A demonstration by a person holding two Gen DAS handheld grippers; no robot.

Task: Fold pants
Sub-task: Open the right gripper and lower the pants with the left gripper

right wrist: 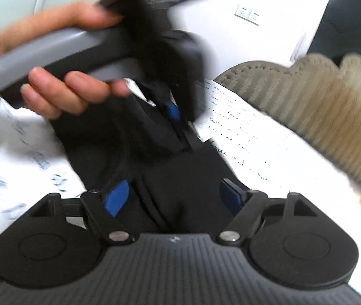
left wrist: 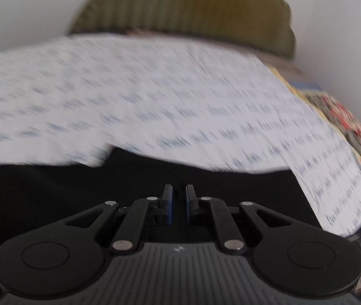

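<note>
Black pants (right wrist: 180, 178) are lying limp on the sheet (left wrist: 155, 89). Being soft and light, they want holding at an edge. Over the pants, the right gripper (right wrist: 175, 198) is gaping, released; the left gripper (left wrist: 179, 200) is clenching cloth.

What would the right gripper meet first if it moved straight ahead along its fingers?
Probably the black pants, which lie directly before the open right gripper; further on is the left gripper, though depth is unclear.
</note>
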